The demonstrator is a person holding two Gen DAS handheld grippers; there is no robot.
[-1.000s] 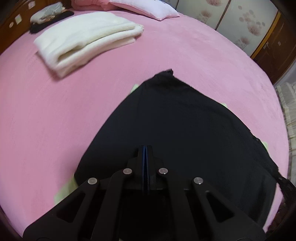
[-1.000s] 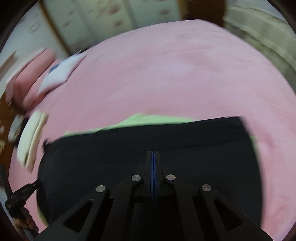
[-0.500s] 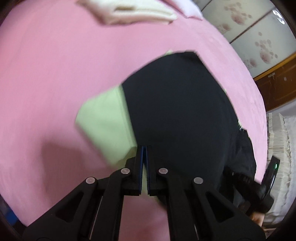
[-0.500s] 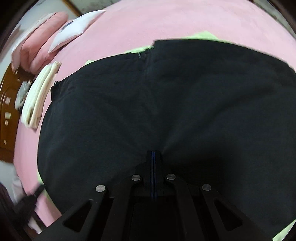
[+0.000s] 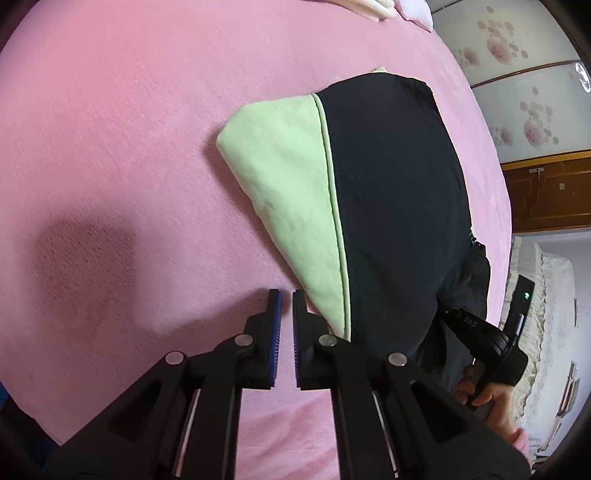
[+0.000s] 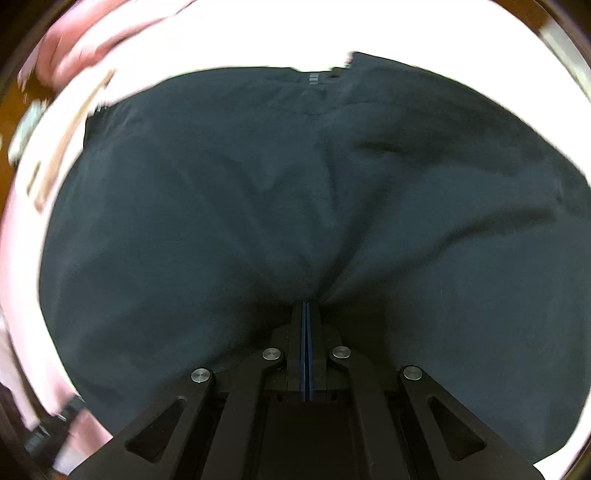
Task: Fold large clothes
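Left side released, right side still gripping.

Left wrist view: my left gripper [image 5: 286, 299] has parted its fingers and let go; the black garment [image 5: 399, 206] lies folded on the pink bed [image 5: 110, 147], at one o'clock. Right wrist view: my right gripper [image 6: 306, 306] stays clamped on its cloth, so that edge isn't laid down yet.

garment [image 5: 391, 206] on bed [image 5: 122, 147]; pillow [image 5: 417, 9] behind, prob. at bed's far edge
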